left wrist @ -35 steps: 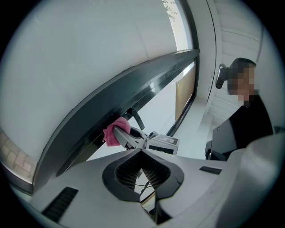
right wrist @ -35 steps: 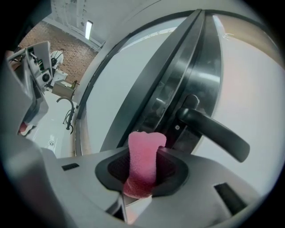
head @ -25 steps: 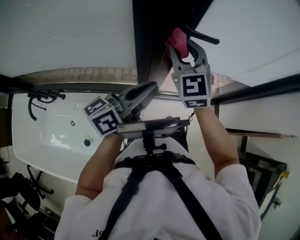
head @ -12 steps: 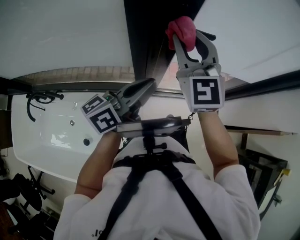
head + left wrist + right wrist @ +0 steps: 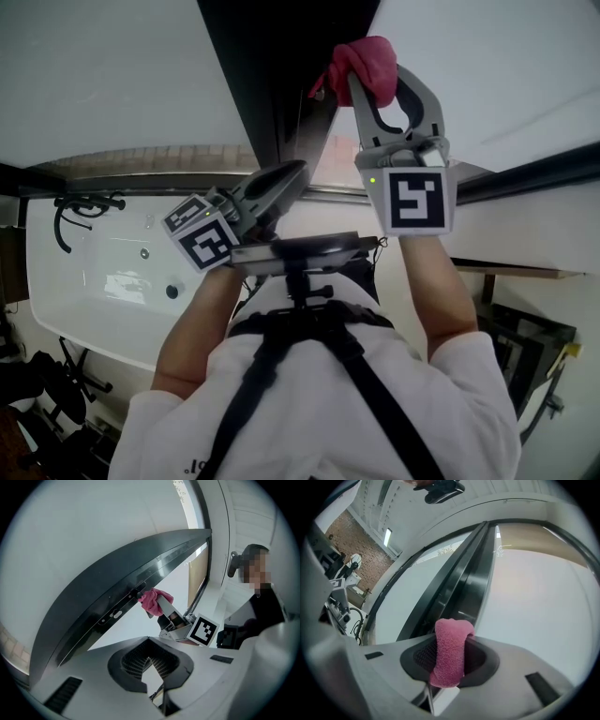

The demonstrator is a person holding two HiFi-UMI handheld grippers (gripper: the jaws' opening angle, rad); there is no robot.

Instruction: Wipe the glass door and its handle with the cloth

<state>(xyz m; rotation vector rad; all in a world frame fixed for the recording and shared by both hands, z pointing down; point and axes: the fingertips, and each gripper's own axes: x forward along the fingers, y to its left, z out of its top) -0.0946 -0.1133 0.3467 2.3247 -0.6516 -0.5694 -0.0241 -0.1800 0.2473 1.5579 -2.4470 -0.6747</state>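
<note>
Two grippers are showing in our hands, and only one of them is holding anything. We are clamping the right gripper (image 5: 449, 663) onto the pink cloth (image 5: 451, 651). Its jaws are standing only as far apart as the folded wad is thick. The cloth is filling the gap between the ribbed pads, bulging up over their tips and hanging down behind them.

In the head view we are reaching that gripper up with the right arm stretched. The cloth is pressing against the dark frame (image 5: 272, 84) of the glass door (image 5: 529, 602), right at the edge where the dark strip is meeting the pale pane. In the left gripper view the wad is touching the frame just beside a pale lock plate (image 5: 115, 614). A small dark piece is sticking out there at the cloth's edge, and we are not able to tell whether it is the handle.

We are holding the left gripper (image 5: 151, 660) lower, in front of our chest and well apart from the door, with its tips pointing up toward the frame. Its jaws are lying together, the ribbed pads meeting at the tips, and nothing is sitting between them.

The left marker cube (image 5: 208, 239) is facing the head camera, and the right marker cube (image 5: 417, 199) is doing the same. A white bathtub (image 5: 94, 281) is showing off to the left in the head view, clear of both grippers.
</note>
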